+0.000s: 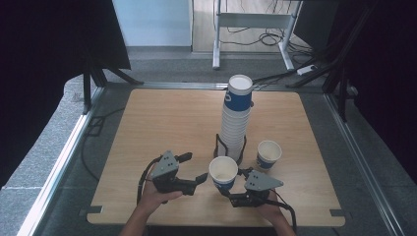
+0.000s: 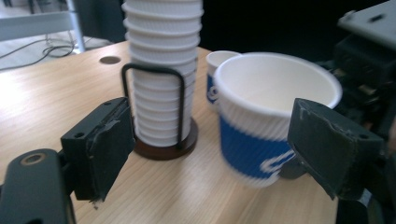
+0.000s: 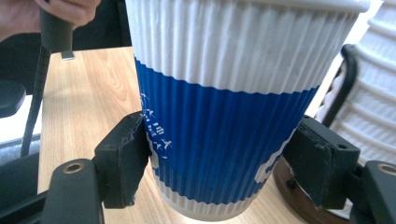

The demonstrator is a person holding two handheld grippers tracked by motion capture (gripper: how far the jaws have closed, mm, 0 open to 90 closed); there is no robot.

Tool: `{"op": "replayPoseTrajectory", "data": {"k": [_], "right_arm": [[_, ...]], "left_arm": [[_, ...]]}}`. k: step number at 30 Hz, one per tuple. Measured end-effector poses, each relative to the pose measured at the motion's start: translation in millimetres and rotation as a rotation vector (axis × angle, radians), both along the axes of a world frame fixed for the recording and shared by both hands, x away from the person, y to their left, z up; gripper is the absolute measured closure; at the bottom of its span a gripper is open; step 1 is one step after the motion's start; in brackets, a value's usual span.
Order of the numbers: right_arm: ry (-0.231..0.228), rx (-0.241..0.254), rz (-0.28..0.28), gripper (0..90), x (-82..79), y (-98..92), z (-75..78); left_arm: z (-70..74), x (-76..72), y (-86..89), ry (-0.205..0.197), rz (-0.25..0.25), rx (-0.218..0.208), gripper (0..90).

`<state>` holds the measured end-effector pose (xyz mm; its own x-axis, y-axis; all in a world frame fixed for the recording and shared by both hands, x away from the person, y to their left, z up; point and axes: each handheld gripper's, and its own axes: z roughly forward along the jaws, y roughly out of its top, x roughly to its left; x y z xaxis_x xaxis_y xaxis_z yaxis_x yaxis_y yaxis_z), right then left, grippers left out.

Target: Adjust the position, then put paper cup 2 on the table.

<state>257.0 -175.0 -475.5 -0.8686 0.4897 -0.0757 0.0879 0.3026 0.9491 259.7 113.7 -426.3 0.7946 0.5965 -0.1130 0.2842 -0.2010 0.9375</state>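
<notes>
A blue-and-white ribbed paper cup stands upright near the table's front edge, and my right gripper is shut on its lower half. In the right gripper view both pads press the cup from either side. I cannot tell whether its base touches the wood. My left gripper is just left of the cup, open, with its jaws pointing at it. In the left gripper view the cup stands beyond the spread pads, untouched by them.
A tall stack of the same cups stands mid-table in a black wire holder on a brown base. One single cup stands to its right. The wooden table has bare room at left and back.
</notes>
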Motion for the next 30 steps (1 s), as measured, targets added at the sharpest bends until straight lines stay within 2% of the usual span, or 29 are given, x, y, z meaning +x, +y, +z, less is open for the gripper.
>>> {"op": "replayPoseTrajectory", "data": {"k": [6, 14, 30], "right_arm": [[-0.009, 0.031, -0.024, 26.0, 1.2, -8.4, 4.6], [-0.032, 0.055, -0.054, 26.0, 1.2, -19.4, 12.2], [-0.066, 0.096, -0.135, 26.1, -0.1, -50.2, 26.7]], "left_arm": [[-4.6, 3.1, -0.3, 0.02, 0.018, 0.027, 15.1], [-10.1, 4.1, -3.9, 0.026, 0.04, 0.066, 15.1], [-13.7, 7.1, -4.8, 0.052, 0.035, 0.072, 15.1]]}}
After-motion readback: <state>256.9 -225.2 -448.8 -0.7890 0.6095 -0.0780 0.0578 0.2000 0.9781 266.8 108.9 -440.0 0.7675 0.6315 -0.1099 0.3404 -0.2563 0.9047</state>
